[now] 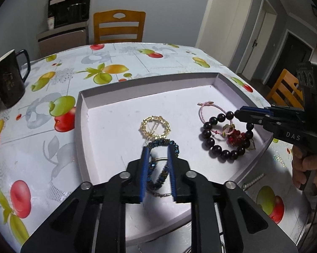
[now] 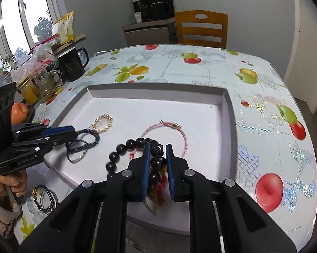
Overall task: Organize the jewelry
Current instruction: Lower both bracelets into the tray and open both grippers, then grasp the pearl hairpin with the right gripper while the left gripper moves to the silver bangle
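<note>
Grey walls, pale doors and a wooden chair (image 1: 119, 27) stood behind a worktop (image 1: 59, 80) covered in a fruit-print cloth. At the worktop's ten o'clock side sat a black mug (image 1: 7, 78); its gold print was too small to read. A dark drinks machine (image 2: 152, 3) stood on a cabinet by the wall, its display unreadable.

A shallow white tray (image 1: 82, 113) lay at the centre of the worktop. Inside it, toward nine o'clock, a gold ring-shaped brooch (image 1: 155, 127) lay flat, and just below it, toward six o'clock, a blue-green beaded bracelet (image 1: 175, 145) lay on the tray floor over a thin silver bangle (image 2: 75, 158).

The left gripper (image 1: 159, 154) pointed down over that bracelet. With no earlier view to compare, its jaws stood apart, straddling the bracelet with a gap showing at the right pad, so released rather than gripping. "GoRoBoLAU" or similar was moulded on its side in the right wrist view, not fully legible.

The right gripper (image 2: 157, 158) bore the letters "DAS" on its body in the left wrist view. Its jaws were clenched on a dark-bead bracelet (image 2: 120, 148), which draped onto the tray at three o'clock, tangled with red beads (image 1: 235, 136) and a pink cord bracelet (image 2: 179, 135).

More bangles (image 2: 45, 198) lay on the cloth outside the tray's near edge, by a hand (image 2: 8, 181).
</note>
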### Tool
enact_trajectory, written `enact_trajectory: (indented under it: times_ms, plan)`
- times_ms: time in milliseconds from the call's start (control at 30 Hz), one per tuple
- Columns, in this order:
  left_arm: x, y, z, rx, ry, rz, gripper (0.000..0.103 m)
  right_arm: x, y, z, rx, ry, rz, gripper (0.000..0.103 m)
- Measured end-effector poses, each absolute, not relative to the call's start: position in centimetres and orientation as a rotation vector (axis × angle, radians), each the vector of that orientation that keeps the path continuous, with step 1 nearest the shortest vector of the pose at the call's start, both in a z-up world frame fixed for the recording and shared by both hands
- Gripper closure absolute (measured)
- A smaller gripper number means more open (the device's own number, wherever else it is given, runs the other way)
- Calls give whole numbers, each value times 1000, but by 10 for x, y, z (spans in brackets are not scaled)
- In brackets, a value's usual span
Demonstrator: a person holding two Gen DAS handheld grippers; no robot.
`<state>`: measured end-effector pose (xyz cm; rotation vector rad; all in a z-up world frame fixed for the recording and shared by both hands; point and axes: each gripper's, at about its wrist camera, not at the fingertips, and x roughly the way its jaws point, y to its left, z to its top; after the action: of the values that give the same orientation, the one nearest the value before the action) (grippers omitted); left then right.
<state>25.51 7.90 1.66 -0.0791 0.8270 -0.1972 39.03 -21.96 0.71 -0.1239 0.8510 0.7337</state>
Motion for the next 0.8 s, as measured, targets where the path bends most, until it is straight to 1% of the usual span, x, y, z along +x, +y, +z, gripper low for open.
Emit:
enact_trajectory:
  times_ms: [33, 67, 100, 133, 167, 233, 333, 400, 533, 600, 667, 800]
  plan:
    - [253, 79, 17, -77, 823, -192, 65, 390, -222, 6, -125, 857, 731, 87]
    - [251, 79, 18, -75, 816, -189, 60, 389, -224, 5, -126, 859, 730, 86]
    - [249, 79, 19, -71, 810, -187, 49, 389, -226, 5, -125, 859, 728, 77]
    - [246, 78, 21, -63, 797, -182, 40, 387, -229, 5, -120, 858, 724, 70]
    - [242, 78, 23, -56, 786, -179, 37, 385, -231, 6, -115, 851, 725, 62]
    - [235, 75, 27, -39, 772, -179, 31, 379, -235, 10, -115, 828, 731, 61]
    - [223, 73, 33, -15, 750, -178, 26, 367, -240, 16, -123, 809, 745, 61]
    - [216, 72, 36, -8, 743, -182, 25, 358, -243, 20, -135, 797, 756, 61]
    - [199, 70, 38, 2, 731, -190, 24, 338, -252, 25, -152, 777, 782, 60]
    - [191, 70, 39, 0, 725, -195, 24, 328, -257, 27, -155, 769, 800, 56]
    - [183, 71, 40, -5, 717, -201, 24, 319, -261, 27, -162, 766, 816, 54]
    - [168, 74, 41, -17, 706, -207, 24, 306, -266, 25, -177, 770, 829, 54]
